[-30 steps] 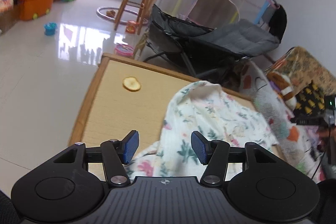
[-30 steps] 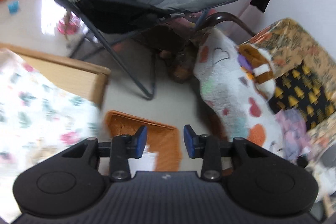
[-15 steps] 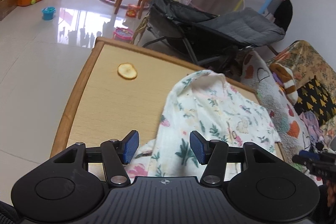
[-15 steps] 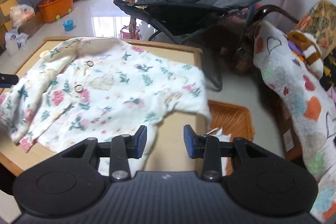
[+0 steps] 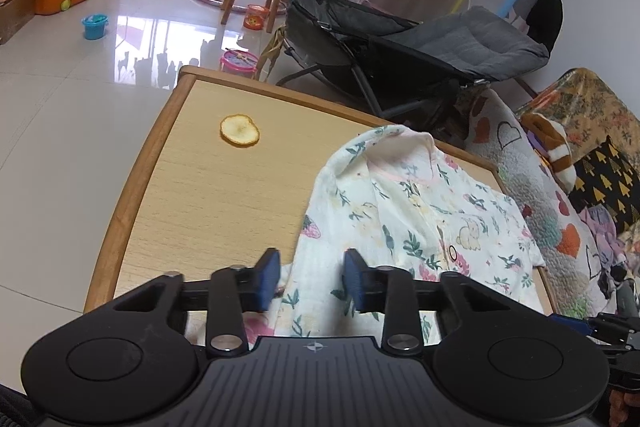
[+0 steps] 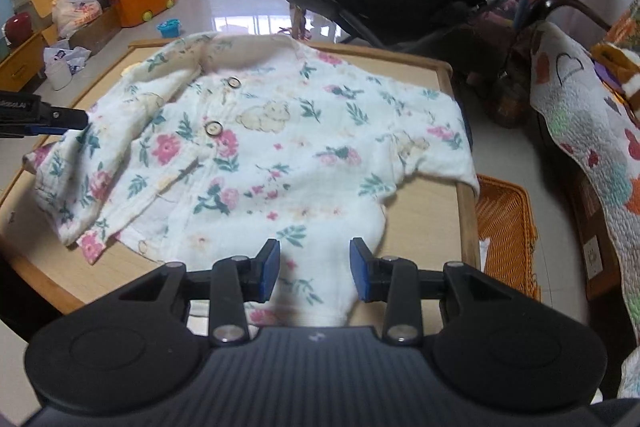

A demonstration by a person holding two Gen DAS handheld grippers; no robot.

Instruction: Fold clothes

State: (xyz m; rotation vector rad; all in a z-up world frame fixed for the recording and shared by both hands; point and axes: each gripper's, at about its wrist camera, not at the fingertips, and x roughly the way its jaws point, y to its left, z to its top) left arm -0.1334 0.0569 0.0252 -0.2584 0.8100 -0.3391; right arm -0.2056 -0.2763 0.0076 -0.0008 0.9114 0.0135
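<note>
A white floral baby shirt (image 5: pixel 420 219) lies spread, buttons up, on a low wooden table (image 5: pixel 192 195). My left gripper (image 5: pixel 312 279) hovers low over the shirt's near sleeve. Its jaws are closing, the sleeve cloth lies between the blue pads, and a thin gap still shows at the left pad. The right wrist view shows the whole shirt (image 6: pixel 272 147), with the left gripper (image 6: pixel 52 117) reaching the sleeve from the left edge. My right gripper (image 6: pixel 314 269) stands open over the shirt's bottom hem, the pads not pressing the cloth.
A yellow round slice (image 5: pixel 239 130) lies on the table's far left part. An orange woven basket (image 6: pixel 504 219) sits on the floor by the table's right edge. A grey reclining chair (image 5: pixel 440 39) stands behind the table, and a patterned quilt (image 6: pixel 580 115) hangs at the right.
My left jaws have narrowed around the sleeve. My right gripper has swung from above the floor and basket to over the shirt's hem.
</note>
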